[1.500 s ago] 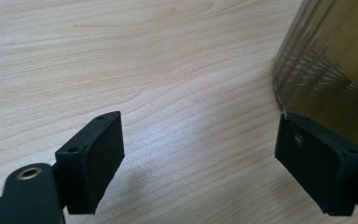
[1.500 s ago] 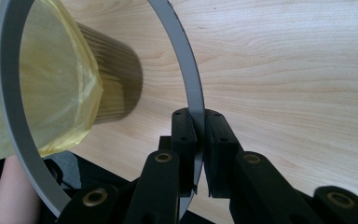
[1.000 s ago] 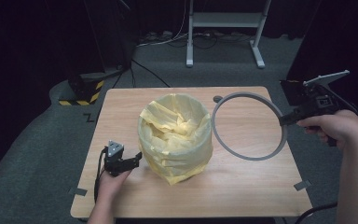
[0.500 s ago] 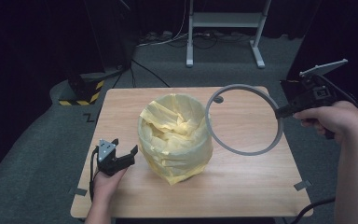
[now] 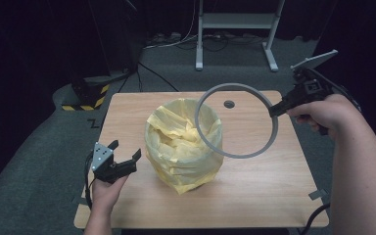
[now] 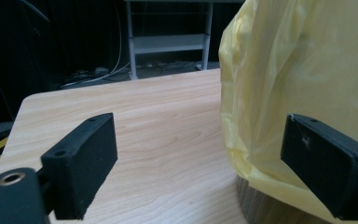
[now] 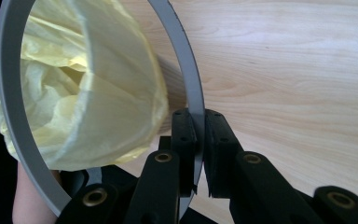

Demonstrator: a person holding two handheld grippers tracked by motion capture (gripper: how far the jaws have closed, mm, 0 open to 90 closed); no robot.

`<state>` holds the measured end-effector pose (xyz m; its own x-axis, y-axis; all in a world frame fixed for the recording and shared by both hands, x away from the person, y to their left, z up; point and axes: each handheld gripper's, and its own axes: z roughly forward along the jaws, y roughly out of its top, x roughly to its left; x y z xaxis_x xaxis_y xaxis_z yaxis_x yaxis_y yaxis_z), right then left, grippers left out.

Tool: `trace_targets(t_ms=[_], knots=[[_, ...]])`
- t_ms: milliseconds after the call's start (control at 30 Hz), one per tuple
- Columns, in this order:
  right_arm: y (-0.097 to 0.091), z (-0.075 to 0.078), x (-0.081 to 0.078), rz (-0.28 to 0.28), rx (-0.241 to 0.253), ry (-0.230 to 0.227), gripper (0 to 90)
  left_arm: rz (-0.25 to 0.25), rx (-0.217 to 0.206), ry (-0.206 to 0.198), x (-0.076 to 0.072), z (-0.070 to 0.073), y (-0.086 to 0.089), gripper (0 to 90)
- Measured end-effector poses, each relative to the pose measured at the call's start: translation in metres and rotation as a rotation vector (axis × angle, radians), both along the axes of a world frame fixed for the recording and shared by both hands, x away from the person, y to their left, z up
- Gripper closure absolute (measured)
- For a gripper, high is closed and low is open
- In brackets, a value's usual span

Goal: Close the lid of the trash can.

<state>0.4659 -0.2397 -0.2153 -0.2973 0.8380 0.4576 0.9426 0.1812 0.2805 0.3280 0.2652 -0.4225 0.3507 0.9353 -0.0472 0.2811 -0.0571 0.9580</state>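
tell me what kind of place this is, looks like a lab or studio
Probably a recording lab or studio: a lone wooden table stands on grey carpet against black surroundings, with loose cables on the floor, a metal stand behind, and a yellow-black striped block.

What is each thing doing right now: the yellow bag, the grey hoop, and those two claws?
Yellow bag: lining a round bin, top open, standing on the table.
Grey ring: lifted, tilted, partly over the bag.
Right claw: shut on the ring's rim.
Left claw: open, empty, beside the bag.
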Motion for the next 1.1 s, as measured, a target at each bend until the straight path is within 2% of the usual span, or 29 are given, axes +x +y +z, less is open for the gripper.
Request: trace_targets(t_ms=[133,267,367,500,667,767,1100], knots=[[0.021,0.002,0.007,0.026,-0.01,0.002,84.2,-0.018,-0.012,-0.004,-0.003,0.009,-0.001,4.0],[0.039,0.001,0.012,0.046,-0.011,0.006,84.1,-0.024,-0.037,-0.036,-0.009,0.02,-0.001,0.5],[0.055,0.0,0.016,0.068,-0.015,0.007,84.2,-0.022,-0.031,-0.059,-0.014,0.027,-0.003,0.4],[0.072,0.0,0.02,0.097,-0.013,0.003,84.1,-0.05,-0.074,-0.093,-0.02,0.037,-0.003,0.4],[0.09,-0.003,0.024,0.125,-0.013,0.003,84.2,-0.054,-0.059,-0.139,-0.026,0.052,-0.007,0.4],[0.097,-0.005,0.027,0.13,-0.011,0.01,84.1,-0.06,-0.069,-0.162,-0.027,0.059,-0.01,0.4],[0.126,-0.014,0.032,0.181,-0.031,0.029,84.2,-0.059,-0.053,-0.173,-0.02,0.076,-0.013,0.5]])
